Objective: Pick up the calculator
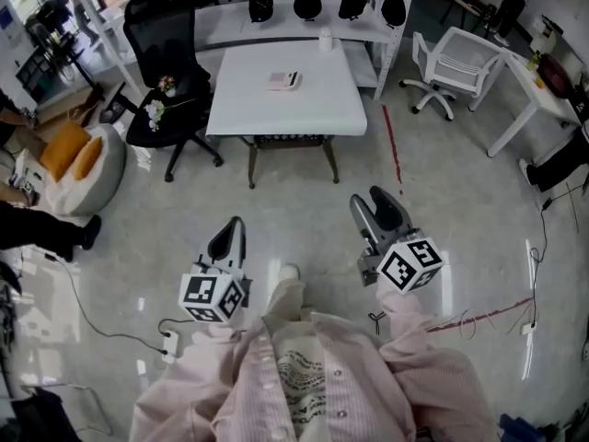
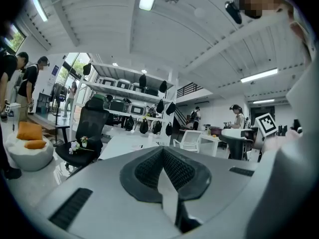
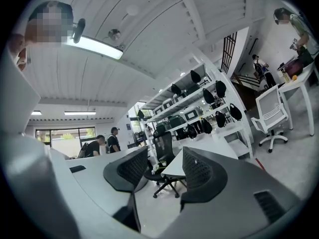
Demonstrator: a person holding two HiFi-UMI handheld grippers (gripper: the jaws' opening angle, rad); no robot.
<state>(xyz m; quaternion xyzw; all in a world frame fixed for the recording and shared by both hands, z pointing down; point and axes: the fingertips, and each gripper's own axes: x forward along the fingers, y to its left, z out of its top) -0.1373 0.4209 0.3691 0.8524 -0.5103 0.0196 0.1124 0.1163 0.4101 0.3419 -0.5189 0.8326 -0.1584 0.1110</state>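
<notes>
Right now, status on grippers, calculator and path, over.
Left gripper shut, right gripper open, both empty. Calculator on table, well ahead, untouched. Chair beside table's left edge, not in the path.

**Gloss underfoot, matt plastic in hand**

The pale polished floor is glossy and mirrors the ceiling lights. The white rectangular bench has a smooth, matt top. The left tool and right tool have matt grey plastic shells and black, finely ribbed pads. The black office chair has a mesh back. The pink striped shirt is soft woven cloth.
</notes>
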